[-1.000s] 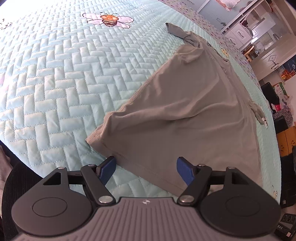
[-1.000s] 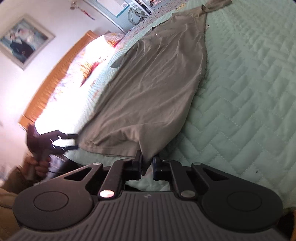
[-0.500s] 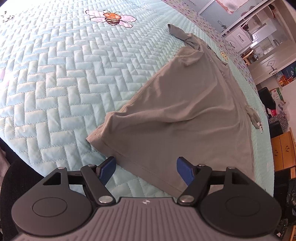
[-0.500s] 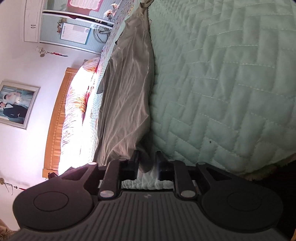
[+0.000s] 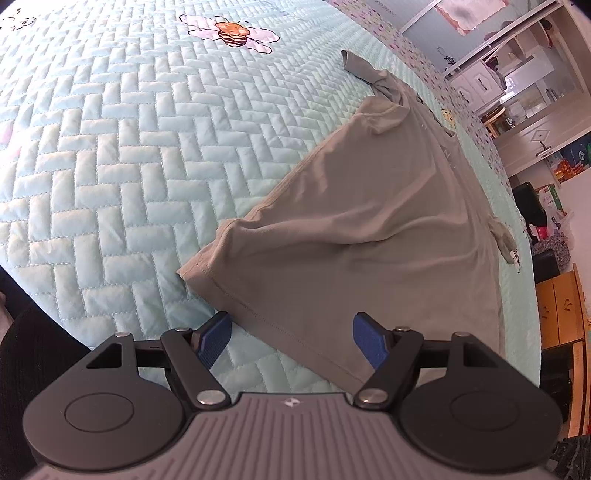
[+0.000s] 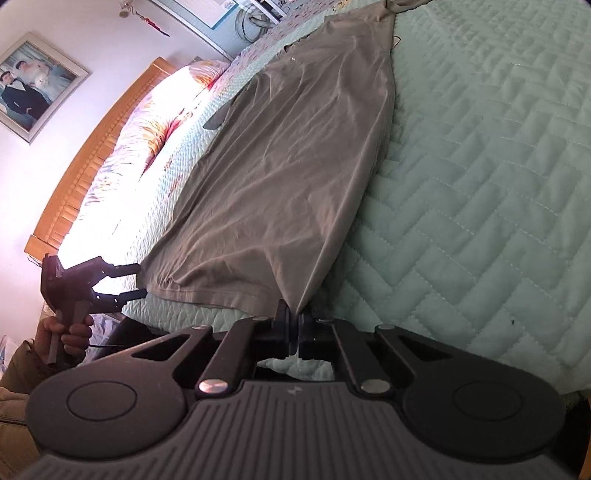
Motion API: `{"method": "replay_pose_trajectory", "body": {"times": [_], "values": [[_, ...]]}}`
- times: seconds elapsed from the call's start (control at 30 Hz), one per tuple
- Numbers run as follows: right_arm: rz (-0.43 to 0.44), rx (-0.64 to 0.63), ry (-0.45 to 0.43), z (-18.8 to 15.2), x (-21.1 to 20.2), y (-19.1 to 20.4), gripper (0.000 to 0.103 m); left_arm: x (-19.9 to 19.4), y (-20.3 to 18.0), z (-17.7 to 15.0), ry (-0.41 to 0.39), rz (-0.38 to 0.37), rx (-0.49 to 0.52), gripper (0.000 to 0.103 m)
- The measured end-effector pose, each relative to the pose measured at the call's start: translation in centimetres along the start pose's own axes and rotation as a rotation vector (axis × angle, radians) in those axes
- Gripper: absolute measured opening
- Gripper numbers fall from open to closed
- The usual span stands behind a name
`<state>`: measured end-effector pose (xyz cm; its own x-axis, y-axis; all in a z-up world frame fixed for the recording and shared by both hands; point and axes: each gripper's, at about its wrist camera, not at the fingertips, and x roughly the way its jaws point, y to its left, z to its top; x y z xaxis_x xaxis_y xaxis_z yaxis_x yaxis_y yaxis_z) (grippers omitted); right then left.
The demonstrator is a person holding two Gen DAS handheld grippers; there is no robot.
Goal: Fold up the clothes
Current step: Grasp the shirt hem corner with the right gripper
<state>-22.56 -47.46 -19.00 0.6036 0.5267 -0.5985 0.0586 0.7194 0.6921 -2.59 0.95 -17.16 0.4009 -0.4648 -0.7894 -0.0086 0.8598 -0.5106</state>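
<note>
Grey-green T-shirt lies spread on the bed, hem toward the near edge, collar and sleeves toward the far side. Fabric mostly flat, with a raised ridge of creases running across the lower half. One sleeve is twisted at the far end; the other sleeve lies bunched at the opposite side seam. Near hem corner at left rests flat on the quilt. Right tool: jaws closed tight on the opposite hem corner of the T-shirt, cloth drawn up into a point at the pinch and lifted off the quilt there. Left tool: jaws wide apart, blue pads showing, nothing between them; it sits low over the hem edge, one pad just beside the hem on bare quilt, the other over the cloth. Whether either pad touches the fabric cannot be told. In the right wrist view the left tool appears at the far hem corner, fingers spread, held in a hand. Quilt is pale turquoise, herringbone stitched, with an embroidered bee. Beyond: wooden headboard, bright patterned pillows, framed photo on the wall, white cabinets on the other side.
</note>
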Motion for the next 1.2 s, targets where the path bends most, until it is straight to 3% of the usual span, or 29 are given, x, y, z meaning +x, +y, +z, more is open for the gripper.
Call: {"method": "replay_pose_trajectory", "body": {"times": [0.17, 0.47, 0.67, 0.73, 1.07, 1.1, 1.13, 1.17, 1.2], "values": [[0.149, 0.197, -0.028, 0.8, -1.9, -1.6, 0.003, -0.6, 0.4, 0.0, 0.003, -0.01, -0.003, 0.076], [0.102, 0.281, 0.015, 0.7, -0.9, -4.0, 0.005, -2.1, 1.6, 0.7, -0.044, 0.014, -0.04, 0.076], [0.114, 0.348, -0.014, -0.7, -0.6, -5.4, 0.012, -4.2, 2.9, 1.9, -0.174, 0.042, -0.08, 0.076], [0.114, 0.353, -0.015, -0.8, -0.6, -5.6, 0.012, -4.1, 3.1, 2.5, -0.182, 0.033, -0.071, 0.076], [0.111, 0.374, -0.01, -0.7, -0.6, -5.8, 0.012, -0.7, 3.8, 4.1, -0.072, -0.041, 0.069, 0.074], [0.11, 0.374, -0.009, -0.7, -0.6, -5.9, 0.012, -0.6, 3.4, 4.0, -0.061, -0.04, 0.102, 0.072], [0.107, 0.372, -0.007, -0.7, -0.7, -5.8, 0.012, -0.4, 3.0, 3.9, -0.05, -0.039, 0.136, 0.056], [0.1, 0.368, -0.005, -0.6, -0.8, -5.7, 0.012, -0.3, 2.7, 3.8, -0.038, -0.038, 0.171, 0.022], [0.091, 0.362, -0.003, -0.6, -0.8, -5.4, 0.012, -0.2, 2.3, 3.7, -0.027, -0.036, 0.205, 0.006]]}}
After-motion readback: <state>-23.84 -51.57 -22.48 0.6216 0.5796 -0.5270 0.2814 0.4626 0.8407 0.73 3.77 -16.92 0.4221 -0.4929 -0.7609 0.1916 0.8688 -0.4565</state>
